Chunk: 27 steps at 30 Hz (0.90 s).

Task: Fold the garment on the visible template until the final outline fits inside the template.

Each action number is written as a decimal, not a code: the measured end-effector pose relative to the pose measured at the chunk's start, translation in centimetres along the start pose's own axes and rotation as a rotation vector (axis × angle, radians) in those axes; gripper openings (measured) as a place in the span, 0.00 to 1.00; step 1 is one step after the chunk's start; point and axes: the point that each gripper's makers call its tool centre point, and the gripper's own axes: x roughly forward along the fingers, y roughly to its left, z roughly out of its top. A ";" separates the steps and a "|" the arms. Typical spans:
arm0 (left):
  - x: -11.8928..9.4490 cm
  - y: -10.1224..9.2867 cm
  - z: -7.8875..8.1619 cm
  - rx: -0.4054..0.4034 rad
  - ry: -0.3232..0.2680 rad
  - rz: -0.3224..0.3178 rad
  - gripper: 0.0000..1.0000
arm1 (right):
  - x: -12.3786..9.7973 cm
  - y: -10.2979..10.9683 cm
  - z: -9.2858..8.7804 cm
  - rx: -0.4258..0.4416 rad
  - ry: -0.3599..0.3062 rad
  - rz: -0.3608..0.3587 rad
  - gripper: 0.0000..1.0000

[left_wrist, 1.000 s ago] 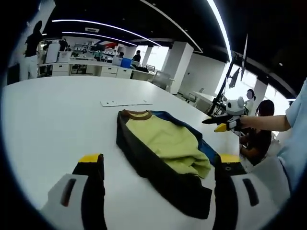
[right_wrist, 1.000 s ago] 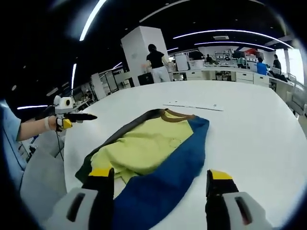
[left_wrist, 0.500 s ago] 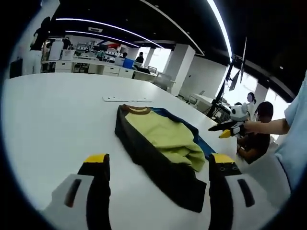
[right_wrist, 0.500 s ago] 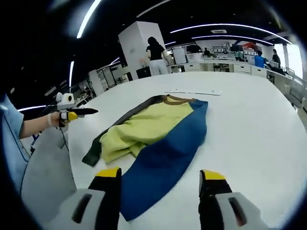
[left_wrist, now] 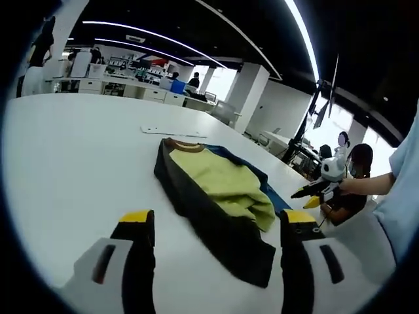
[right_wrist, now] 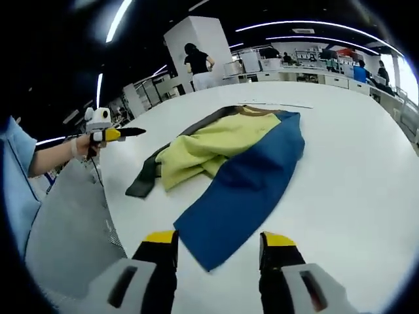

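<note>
Pulling back from the earlier frames, both cameras now sitting farther from the garment (right_wrist: 239, 160), blue hem corner no longer between the right jaws but just ahead of them. Right gripper (right_wrist: 218, 243) hanging over bare white table (right_wrist: 366, 183) with jaws spread wide, gripping nothing; left gripper (left_wrist: 213, 221) likewise parted and empty, dark edge of the garment (left_wrist: 216, 199) lying between and just beyond its tips. Garment resting lengthwise mid-table, blue and dark panels folded over yellow, collar at the far end. Thin white strip (left_wrist: 171, 130) lying past the collar, template role unclear. Risking, as judgement: stopping early with the outline too long; dragging cloth toward the near table edge while regrasping; lower yellow bunch unfolding.
</note>
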 end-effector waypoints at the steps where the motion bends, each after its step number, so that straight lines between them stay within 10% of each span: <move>1: 0.0 0.0 -0.1 -0.001 -0.001 0.000 0.74 | 0.0 0.1 -0.2 0.003 -0.002 0.002 0.41; 27: -1.4 -0.2 -0.6 -0.031 -0.018 0.015 0.70 | 0.6 0.3 -3.2 -0.087 0.116 -0.098 0.11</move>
